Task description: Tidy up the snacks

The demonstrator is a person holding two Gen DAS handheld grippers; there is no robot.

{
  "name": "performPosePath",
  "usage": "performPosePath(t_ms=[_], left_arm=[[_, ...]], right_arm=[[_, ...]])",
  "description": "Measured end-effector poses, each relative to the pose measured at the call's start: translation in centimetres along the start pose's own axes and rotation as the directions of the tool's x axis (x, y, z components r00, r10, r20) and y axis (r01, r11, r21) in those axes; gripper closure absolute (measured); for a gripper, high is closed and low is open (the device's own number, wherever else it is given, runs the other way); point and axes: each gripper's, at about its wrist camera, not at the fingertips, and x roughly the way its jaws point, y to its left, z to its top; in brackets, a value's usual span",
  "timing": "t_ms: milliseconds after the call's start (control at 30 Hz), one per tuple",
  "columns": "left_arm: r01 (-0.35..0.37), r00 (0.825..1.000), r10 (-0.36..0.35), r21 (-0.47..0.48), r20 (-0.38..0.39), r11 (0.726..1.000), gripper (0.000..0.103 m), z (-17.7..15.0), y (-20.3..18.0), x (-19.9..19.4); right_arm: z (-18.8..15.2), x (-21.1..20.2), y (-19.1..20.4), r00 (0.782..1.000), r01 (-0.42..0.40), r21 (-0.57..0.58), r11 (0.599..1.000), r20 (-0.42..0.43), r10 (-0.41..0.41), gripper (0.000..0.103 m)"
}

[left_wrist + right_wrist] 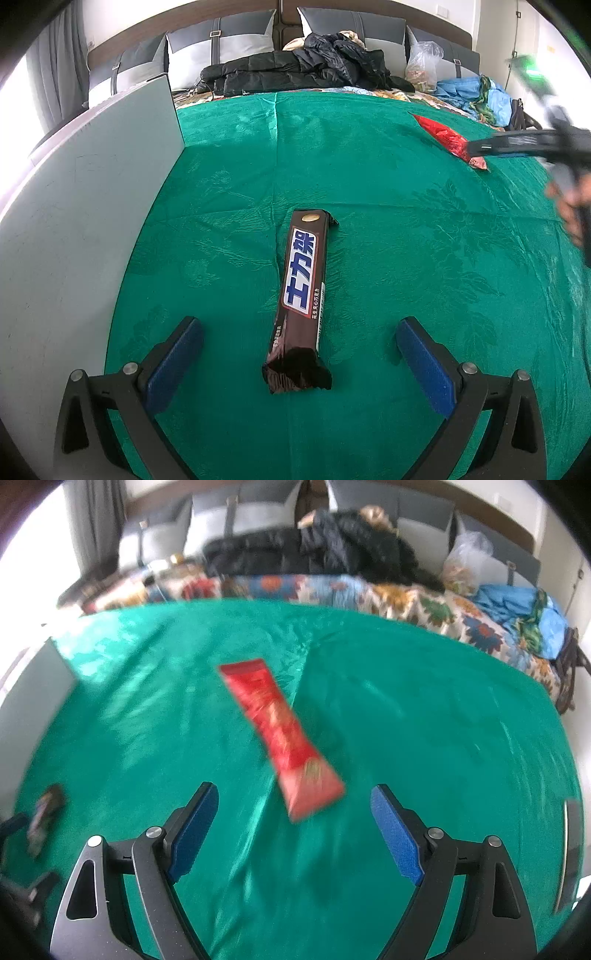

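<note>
Left wrist view: left gripper (299, 354) jaws wide apart, empty, straddling one brown chocolate bar (301, 295) lying lengthwise between the fingers on the green cloth (406, 240), likely lined up for a pick; one grey box (92, 206) stands at left, probably the drop spot

Right wrist view: right gripper (293, 821) jaws also spread, holding nothing, aimed at one red snack packet (280, 731) lying diagonally, near end between the fingertips; blurred

Count: two snacks, two grippers

Bare green cloth (406, 229) lies around the chocolate bar (301, 295) except at 9 o'clock, where a grey board (92, 177) walls it.
</note>
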Motion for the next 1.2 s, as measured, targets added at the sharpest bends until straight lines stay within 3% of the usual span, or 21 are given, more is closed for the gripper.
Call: performPosePath(t_ms=[133, 167, 233, 267, 300, 500, 600, 767, 867, 967, 1033, 1067, 1100, 1200], left_arm=[[0.000, 1.000, 0.000, 0.000, 0.000, 1.000, 0.000, 0.0, 0.0, 0.0], [0.000, 1.000, 0.000, 0.000, 0.000, 1.000, 0.000, 0.0, 0.0, 0.0], [0.000, 1.000, 0.000, 0.000, 0.000, 1.000, 0.000, -0.1, 0.1, -0.1], [0.000, 1.000, 0.000, 0.000, 0.000, 1.000, 0.000, 0.0, 0.1, -0.1], [0.000, 1.000, 0.000, 0.000, 0.000, 1.000, 0.000, 0.0, 0.0, -0.2], [0.000, 1.000, 0.000, 0.000, 0.000, 1.000, 0.000, 0.0, 0.0, -0.2], [-0.001, 1.000, 0.001, 0.001, 0.000, 1.000, 0.000, 0.0, 0.0, -0.2], [0.000, 1.000, 0.000, 0.000, 0.000, 1.000, 0.000, 0.0, 0.0, -0.2], [0.000, 1.000, 0.000, 0.000, 0.000, 1.000, 0.000, 0.0, 0.0, -0.2], [0.000, 1.000, 0.000, 0.000, 0.000, 1.000, 0.000, 0.0, 0.0, -0.2], [0.000, 1.000, 0.000, 0.000, 0.000, 1.000, 0.000, 0.0, 0.0, -0.2], [0.000, 1.000, 0.000, 0.000, 0.000, 1.000, 0.000, 0.0, 0.0, -0.2], [0.000, 1.000, 0.000, 0.000, 0.000, 1.000, 0.000, 0.0, 0.0, -0.2], [0.000, 1.000, 0.000, 0.000, 0.000, 1.000, 0.000, 0.0, 0.0, -0.2]], right_arm=[[1.5, 3.8, 0.9, 0.998, 0.018, -0.013, 1.000, -0.058, -0.019, 0.019], [1.7, 4.0, 0.8, 0.999, -0.007, 0.010, 1.000, -0.041, 0.007, 0.026], [1.6, 3.8, 0.4, 1.000, -0.009, 0.056, 0.998, -0.024, 0.010, 0.072], [1.6, 3.4, 0.0, 1.000, -0.015, 0.085, 0.996, -0.024, 0.018, 0.085], [1.4, 3.2, -0.7, 0.997, -0.060, 0.140, 0.988, -0.033, 0.065, 0.087], [-2.5, -3.0, -1.5, 0.984, -0.177, 0.241, 0.954, 0.049, 0.170, 0.087], [-6.1, -7.3, -1.5, 0.974, -0.226, 0.279, 0.933, 0.074, 0.214, 0.087], [-13.6, -11.5, -0.6, 0.961, -0.270, 0.359, 0.893, 0.046, 0.273, 0.087], [-17.7, -12.5, 0.4, 0.970, -0.236, 0.378, 0.895, 0.032, 0.242, 0.087], [-19.7, -12.4, 2.4, 0.992, -0.127, 0.312, 0.942, 0.032, 0.123, 0.087], [-19.9, -11.6, 3.7, 0.998, -0.059, 0.255, 0.965, 0.029, 0.053, 0.081], [-19.8, -11.2, 4.0, 0.999, -0.043, 0.245, 0.969, 0.030, 0.036, 0.072], [-19.7, -10.6, 4.2, 0.999, -0.034, 0.236, 0.971, 0.027, 0.028, 0.056], [-19.3, -10.0, 4.4, 0.999, -0.012, 0.230, 0.973, 0.046, 0.002, 0.039]])
